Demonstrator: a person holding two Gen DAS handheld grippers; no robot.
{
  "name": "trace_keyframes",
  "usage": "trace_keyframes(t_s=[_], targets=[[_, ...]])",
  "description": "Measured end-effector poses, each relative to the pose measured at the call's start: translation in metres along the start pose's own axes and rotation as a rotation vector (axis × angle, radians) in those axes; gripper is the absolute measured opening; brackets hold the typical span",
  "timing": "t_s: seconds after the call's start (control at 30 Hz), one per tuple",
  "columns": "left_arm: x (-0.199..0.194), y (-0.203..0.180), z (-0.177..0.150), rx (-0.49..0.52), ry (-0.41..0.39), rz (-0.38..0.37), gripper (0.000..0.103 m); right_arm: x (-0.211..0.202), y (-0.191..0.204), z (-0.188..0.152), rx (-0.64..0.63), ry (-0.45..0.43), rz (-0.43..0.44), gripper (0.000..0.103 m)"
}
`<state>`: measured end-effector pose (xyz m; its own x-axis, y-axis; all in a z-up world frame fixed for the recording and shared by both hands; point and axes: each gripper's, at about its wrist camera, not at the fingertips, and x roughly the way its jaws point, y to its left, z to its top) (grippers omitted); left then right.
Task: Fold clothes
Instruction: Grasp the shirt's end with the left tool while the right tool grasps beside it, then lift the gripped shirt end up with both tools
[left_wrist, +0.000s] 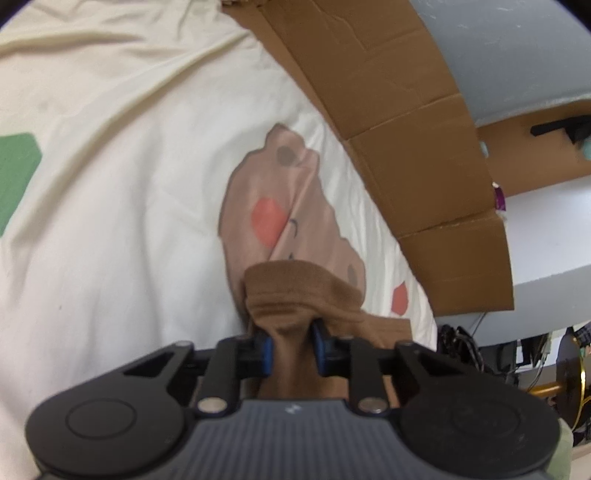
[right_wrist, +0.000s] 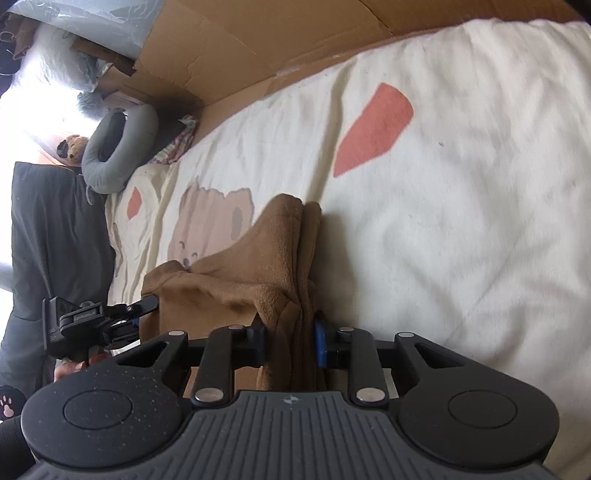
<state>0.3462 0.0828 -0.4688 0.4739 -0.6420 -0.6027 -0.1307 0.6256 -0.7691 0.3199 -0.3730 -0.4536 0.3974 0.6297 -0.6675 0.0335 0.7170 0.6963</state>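
Jaws of both grippers, left (left_wrist: 291, 345) and right (right_wrist: 290, 345), pinch the brown garment (right_wrist: 236, 280) (its lower part hidden).

Right tongs (right_wrist: 290, 345) clamped on brown garment (right_wrist: 236, 280) over cream bedsheet (right_wrist: 461, 229), left tongs (right_wrist: 147, 304) alongside.

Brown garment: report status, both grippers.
Left gripper shut on brown garment. Right gripper shut on its bunched edge. Garment over cream bedsheet. Nothing blocking.

The garment (right_wrist: 236, 280) lies on the bedsheet (right_wrist: 461, 221), lower centre of the frame; the cardboard (right_wrist: 229, 48) lies behind, along the top.
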Motion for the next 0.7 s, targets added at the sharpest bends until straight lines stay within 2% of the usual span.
trace_keyframes(t_s=[0.07,0.13,0.2,0.43,0.57,0.7], targets=[[0.001,0.000,-0.001,0.008,0.001,0.006,0.019,0.000,0.000,0.000,-0.007,0.000,-0.006,0.028],[0.002,0.003,-0.003,0.006,0.016,0.009,0.026,0.000,-0.003,-0.001,0.004,0.000,-0.014,0.030],[0.002,0.007,-0.006,-0.008,0.043,0.001,0.027,0.000,-0.007,-0.002,0.025,0.012,-0.003,0.040],[0.002,0.012,-0.011,-0.031,0.074,-0.046,0.036,0.006,-0.018,-0.002,0.071,0.056,0.043,0.045],[0.010,0.010,-0.013,-0.032,0.085,-0.061,0.037,0.015,-0.015,-0.001,0.081,0.052,0.074,0.051],[0.018,0.011,-0.012,-0.056,0.089,-0.086,0.037,0.021,-0.010,0.001,0.076,0.051,0.097,0.052]])
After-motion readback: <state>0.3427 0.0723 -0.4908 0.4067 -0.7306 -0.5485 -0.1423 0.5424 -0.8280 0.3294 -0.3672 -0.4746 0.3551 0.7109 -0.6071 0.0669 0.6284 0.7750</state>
